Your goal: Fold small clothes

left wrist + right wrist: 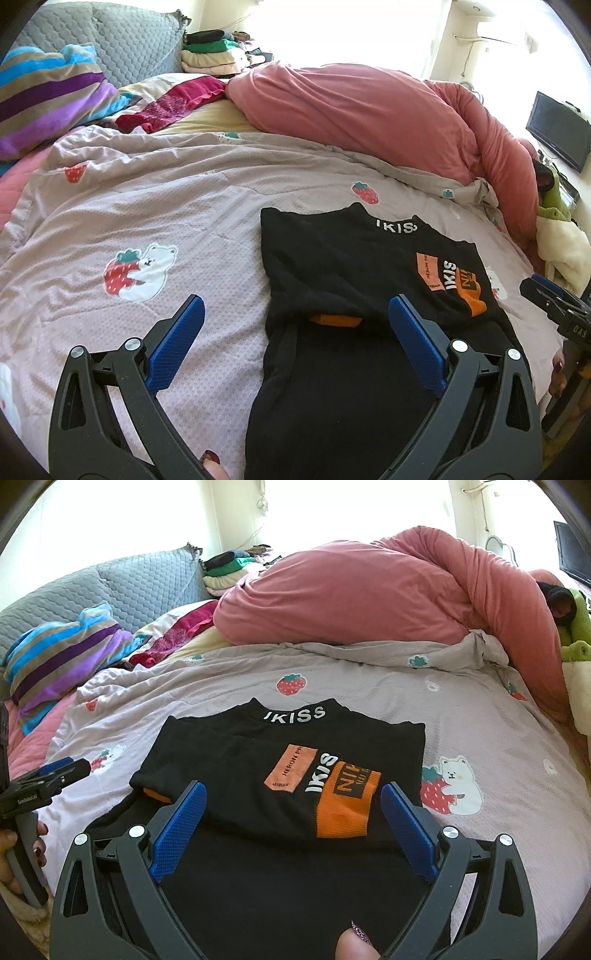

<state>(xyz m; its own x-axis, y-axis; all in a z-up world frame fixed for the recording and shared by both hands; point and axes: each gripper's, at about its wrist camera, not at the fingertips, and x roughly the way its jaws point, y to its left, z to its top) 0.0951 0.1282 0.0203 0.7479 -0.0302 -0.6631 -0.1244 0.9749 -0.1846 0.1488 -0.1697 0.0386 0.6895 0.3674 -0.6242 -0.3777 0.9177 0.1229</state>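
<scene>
On the bed's strawberry-print quilt, the black shirt lies partly folded beneath the left gripper and right gripper, both spread wide and empty, so a single-layer pinch would likely drag the fold apart.

A bright window floods the bed, its grey quilted headboard and a wall-mounted screen.

The right tongs stand spread wide above the black shirt, which lies partly folded on the bed.
</scene>
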